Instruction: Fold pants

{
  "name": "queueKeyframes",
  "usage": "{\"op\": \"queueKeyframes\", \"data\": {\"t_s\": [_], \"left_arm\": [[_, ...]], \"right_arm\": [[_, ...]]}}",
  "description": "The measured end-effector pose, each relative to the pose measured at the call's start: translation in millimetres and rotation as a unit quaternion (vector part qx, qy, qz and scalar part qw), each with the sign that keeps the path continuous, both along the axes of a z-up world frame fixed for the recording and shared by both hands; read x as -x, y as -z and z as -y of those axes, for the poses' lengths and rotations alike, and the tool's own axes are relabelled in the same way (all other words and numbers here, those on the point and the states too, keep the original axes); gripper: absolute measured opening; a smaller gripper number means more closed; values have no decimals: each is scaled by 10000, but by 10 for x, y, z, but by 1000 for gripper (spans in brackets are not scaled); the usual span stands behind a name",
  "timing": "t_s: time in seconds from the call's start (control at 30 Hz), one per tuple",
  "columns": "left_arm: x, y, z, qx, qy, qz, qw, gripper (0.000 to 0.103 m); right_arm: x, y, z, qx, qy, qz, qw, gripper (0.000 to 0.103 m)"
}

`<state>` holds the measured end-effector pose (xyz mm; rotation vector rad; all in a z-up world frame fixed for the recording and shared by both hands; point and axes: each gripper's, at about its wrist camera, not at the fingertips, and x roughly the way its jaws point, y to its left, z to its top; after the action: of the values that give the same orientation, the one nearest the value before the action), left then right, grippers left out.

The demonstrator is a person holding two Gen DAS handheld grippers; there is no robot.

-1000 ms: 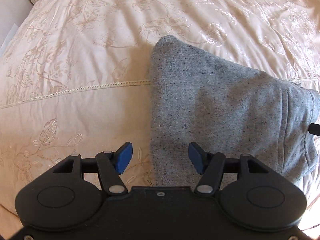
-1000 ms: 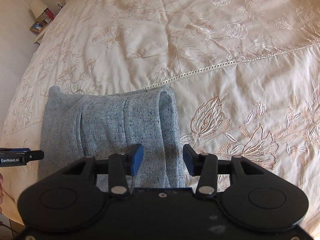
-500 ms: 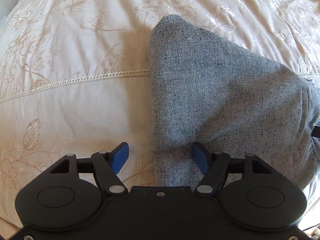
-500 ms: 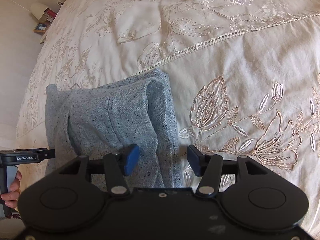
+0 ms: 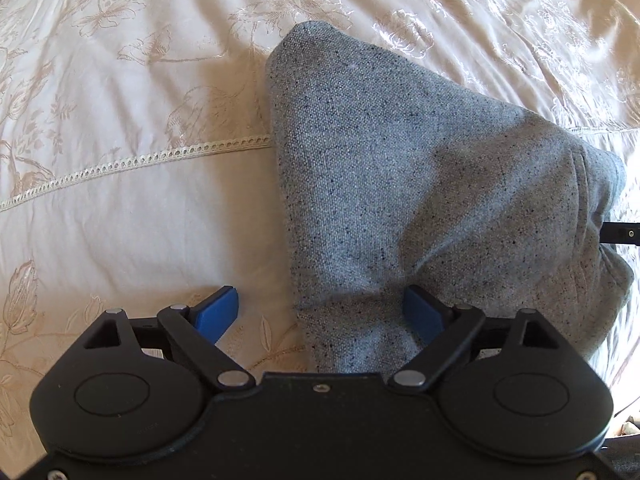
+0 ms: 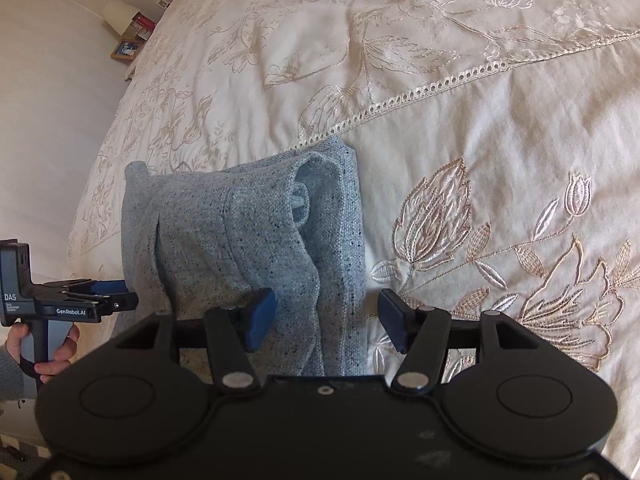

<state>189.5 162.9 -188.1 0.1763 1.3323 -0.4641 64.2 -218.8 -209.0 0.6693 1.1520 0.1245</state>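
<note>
Folded grey speckled pants (image 5: pixel 400 180) lie on a cream embroidered bedspread (image 5: pixel 120 208). My left gripper (image 5: pixel 320 314) hovers low over their near left edge. Its jaws are opening; the edge lies between the blue pads, and the right pad (image 5: pixel 420 314) rests at the cloth without a pinch. In the right wrist view the pants (image 6: pixel 240 240) show an open cuff at the far end. My right gripper (image 6: pixel 326 322) stands open astride their near right edge. The left gripper (image 6: pixel 108 292) also shows there, held by a hand (image 6: pixel 52 356).
A lace seam (image 6: pixel 440 84) crosses the bedspread (image 6: pixel 500 168) behind the pants. A bedside stand with a lamp (image 6: pixel 120 16) and a picture frame sits at the far left, past the bed's edge. The tip of the right gripper (image 5: pixel 622 234) pokes in beside the pants.
Both grippers have sunk closer to the pants and tipped further down. Their jaws have spread wider. The pants have not shifted.
</note>
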Motion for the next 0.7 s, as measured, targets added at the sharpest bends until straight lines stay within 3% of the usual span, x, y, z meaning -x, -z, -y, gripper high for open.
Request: {"op": "queueKeyframes", "data": {"t_s": [0.2,0.3,0.4,0.47,0.5,0.53,0.6,0.63,0.7], "left_arm": [[-140,1,51,156,-97,37,9998,96],[-184,65,144,76,-46,117,9999,101],[-206,96,174,249,-234,140,9993,102],[-203,71,133,548,-380,85,9977,93],[-196,41,111,778,-423,4,9961,74],[-185,21,110,964,-451,-99,9943,59],[-138,-40,155,931,-519,5,9943,51],[-103,-66,174,854,-492,111,9951,41],[-54,-120,168,799,-535,255,9950,29]], "right_arm": [[-95,25,-52,-180,-172,171,9995,65],[-129,39,-99,-268,-43,264,9993,69],[-111,47,-82,-411,108,236,9988,70],[-89,14,-54,-492,236,178,9983,65],[-74,-21,-58,-474,267,182,9984,62],[-58,-75,-83,-359,262,193,9988,52],[-34,-203,-165,-101,148,278,9995,42],[-22,-284,-218,31,94,328,9994,37],[0,-440,-302,275,26,421,9987,34]]}}
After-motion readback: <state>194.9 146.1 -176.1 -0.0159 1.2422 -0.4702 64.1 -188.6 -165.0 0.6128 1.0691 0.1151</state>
